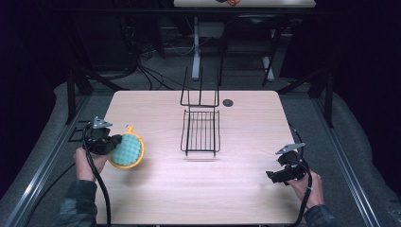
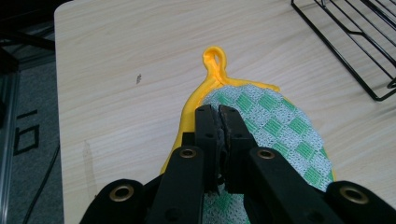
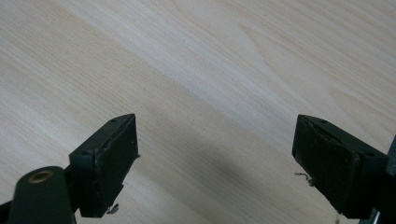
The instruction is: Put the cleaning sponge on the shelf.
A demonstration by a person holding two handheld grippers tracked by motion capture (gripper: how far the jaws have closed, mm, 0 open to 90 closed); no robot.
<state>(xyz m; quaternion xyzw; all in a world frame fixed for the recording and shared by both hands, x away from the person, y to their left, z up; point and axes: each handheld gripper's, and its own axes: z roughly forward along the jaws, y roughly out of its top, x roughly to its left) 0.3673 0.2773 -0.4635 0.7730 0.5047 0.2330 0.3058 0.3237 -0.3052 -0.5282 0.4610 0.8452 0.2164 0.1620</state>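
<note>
A round pot holder (image 1: 126,150) with a yellow rim, a yellow loop and a green-and-white checked face lies at the table's left side. My left gripper (image 1: 112,143) is shut on its edge, and in the left gripper view the jaws of that gripper (image 2: 219,112) pinch the pot holder (image 2: 275,126) near its rim, the loop (image 2: 215,60) pointing away. My right gripper (image 1: 273,177) hovers over the table's front right, held by a hand. In the right gripper view my right gripper (image 3: 215,154) stands wide open above bare wood with nothing between its jaws.
A black wire rack (image 1: 200,125) stands at the middle of the table (image 1: 246,142), its upright back toward the far edge. A small dark round spot (image 1: 228,102) sits beside it. Dark frame rails run along both sides of the table.
</note>
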